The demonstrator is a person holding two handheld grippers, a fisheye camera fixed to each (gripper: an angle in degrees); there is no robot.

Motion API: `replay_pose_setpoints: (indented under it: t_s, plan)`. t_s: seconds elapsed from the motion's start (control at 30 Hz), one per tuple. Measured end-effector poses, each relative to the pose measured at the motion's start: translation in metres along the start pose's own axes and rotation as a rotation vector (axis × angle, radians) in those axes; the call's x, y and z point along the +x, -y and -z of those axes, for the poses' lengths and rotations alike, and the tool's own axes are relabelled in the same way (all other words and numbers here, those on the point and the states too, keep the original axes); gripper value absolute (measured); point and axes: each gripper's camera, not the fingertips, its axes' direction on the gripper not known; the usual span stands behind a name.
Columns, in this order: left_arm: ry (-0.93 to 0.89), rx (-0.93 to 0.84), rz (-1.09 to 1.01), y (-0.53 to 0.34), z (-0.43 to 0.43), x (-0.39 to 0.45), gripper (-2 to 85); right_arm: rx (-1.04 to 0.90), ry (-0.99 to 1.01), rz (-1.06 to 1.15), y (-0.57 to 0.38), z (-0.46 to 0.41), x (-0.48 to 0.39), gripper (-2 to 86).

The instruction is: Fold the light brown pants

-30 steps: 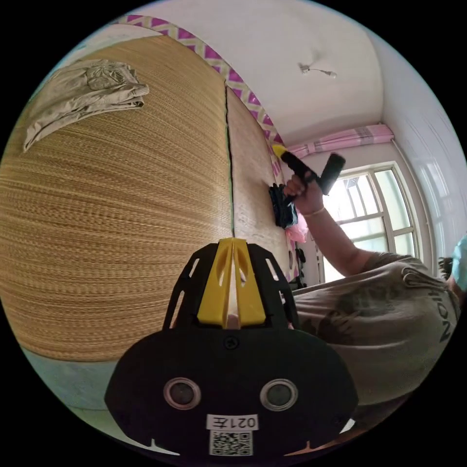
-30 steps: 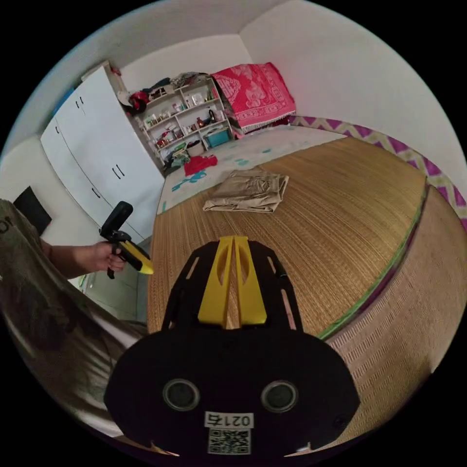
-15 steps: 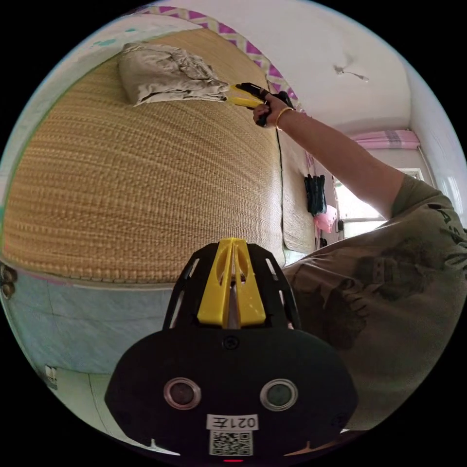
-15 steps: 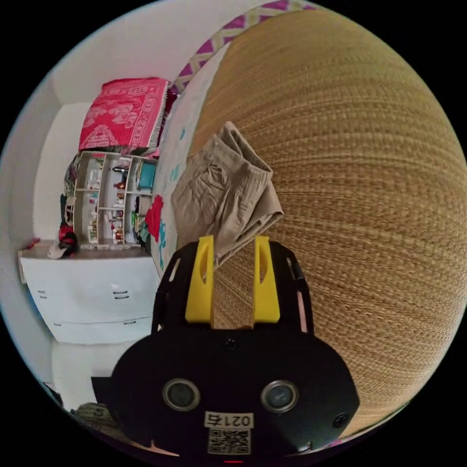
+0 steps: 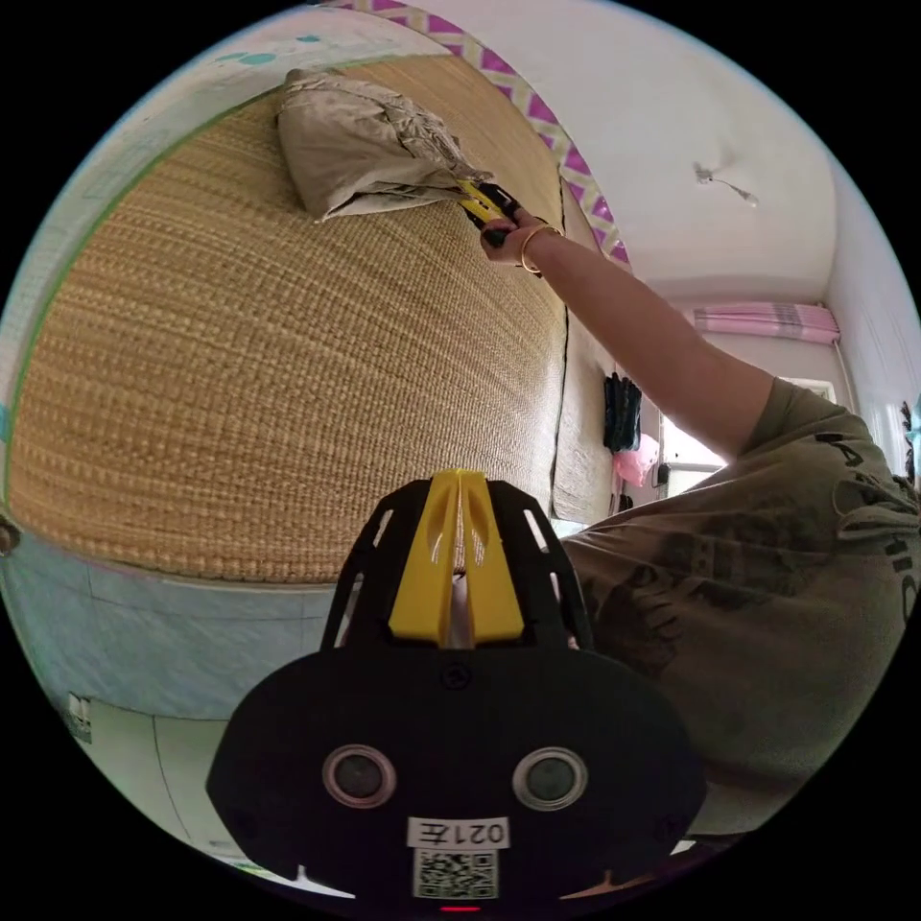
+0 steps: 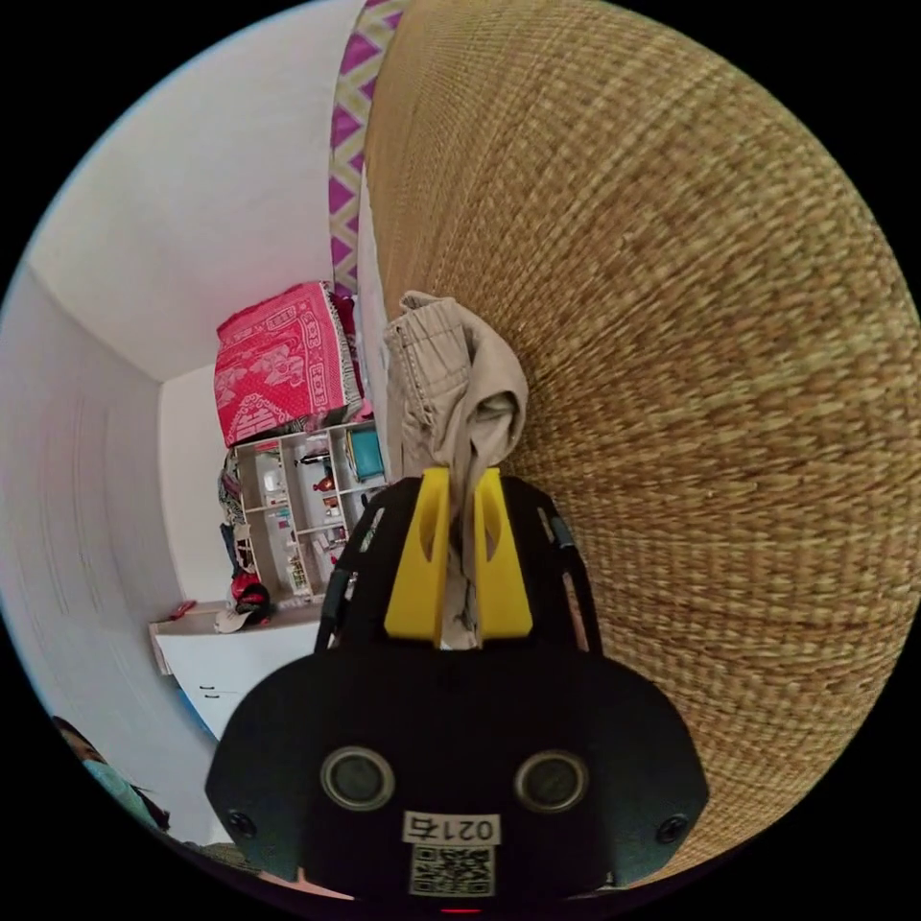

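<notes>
The room was a bedroom with white walls, and a woven straw mat [image 5: 240,384] covered the bed. The light brown pants [image 5: 360,158] lay bunched near the far edge of the mat, close to the far corner in the left gripper view, already gathered into a thick bundle.

Half a second before, the right gripper [image 6: 459,508] had its jaws apart just beside the edge of the pants; now the jaws were closed on a fold of the cloth, with fabric pressed between them, and the near edge of the bundle looked lifted off the mat. A second before, the pants lay flat and untouched. I judge this as the start of a pull or a lift, perhaps to move or open the bundle for folding, but which one I cannot tell.

In the left gripper view the person's hand [image 5: 504,230] held that gripper at the edge of the pants. The left gripper [image 5: 459,556] hung over the near edge of the bed, jaws nearly together and holding nothing.
</notes>
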Motion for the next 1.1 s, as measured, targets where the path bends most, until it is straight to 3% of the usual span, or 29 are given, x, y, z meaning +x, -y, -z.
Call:
replay_pose_setpoints:
  t_s: [0.17,0.47,0.63,0.9,0.97,1.1]
  plan:
    - [-0.002,-0.054,-0.125,0.053,-0.032,0.031,-0.9,0.042,0.002,0.030,-0.018,0.083,-0.009,2.0]
    - [-0.196,-0.242,-0.239,0.145,-0.200,0.119,-0.9,0.338,-0.030,-0.040,-0.113,0.381,0.070,1.6]
    - [-0.126,-0.333,-0.348,0.152,-0.262,0.198,-0.9,0.582,-0.030,-0.122,-0.178,0.545,0.140,1.8]
    - [-0.056,-0.370,-0.346,0.134,-0.329,0.287,-0.9,0.836,0.011,-0.172,-0.256,0.671,0.220,3.1]
    - [-0.048,-0.372,-0.334,0.131,-0.342,0.301,-0.9,0.832,0.008,-0.191,-0.268,0.687,0.236,4.1]
    - [-0.044,-0.361,-0.294,0.128,-0.364,0.329,-0.9,0.596,-0.160,-0.234,-0.280,0.707,0.264,8.1]
